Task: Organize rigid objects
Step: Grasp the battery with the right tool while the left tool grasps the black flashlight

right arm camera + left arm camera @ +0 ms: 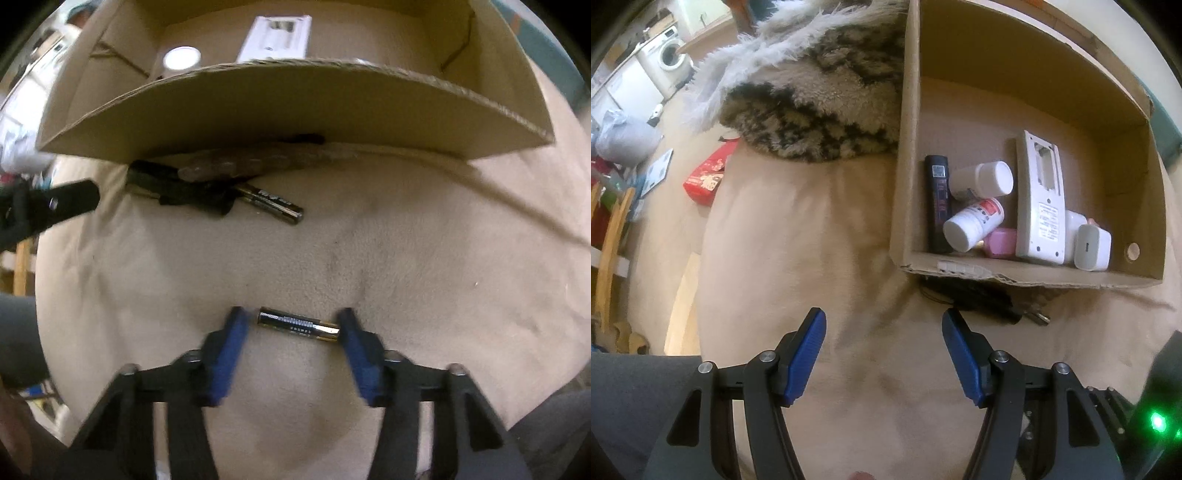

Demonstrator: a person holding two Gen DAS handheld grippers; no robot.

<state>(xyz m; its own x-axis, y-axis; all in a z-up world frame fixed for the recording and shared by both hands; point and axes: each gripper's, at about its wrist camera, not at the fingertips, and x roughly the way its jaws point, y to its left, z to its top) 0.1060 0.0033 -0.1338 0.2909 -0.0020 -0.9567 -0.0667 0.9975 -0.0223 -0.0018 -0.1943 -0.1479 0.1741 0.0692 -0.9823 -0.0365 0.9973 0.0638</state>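
Note:
A cardboard box [1027, 275] sits on a beige blanket and holds a black lighter [938, 203], two white pill bottles [973, 223], a white remote [1039, 199], a pink item [999, 242] and a white charger [1091, 247]. My left gripper [884, 332] is open and empty over the blanket, short of the box. My right gripper [291, 325] is open, its blue fingers [231, 350] either side of a black-and-gold battery [299, 325] lying on the blanket. A second battery [271, 203] lies beside a black object [177, 184] under the box's near wall [295, 107].
A shaggy black-and-cream rug [820, 107] lies left of the box. A red packet [709, 173] sits at the blanket's left edge. A washing machine [666, 55] and wooden chair [609, 251] stand beyond. The left gripper's arm [48, 206] enters the right wrist view at left.

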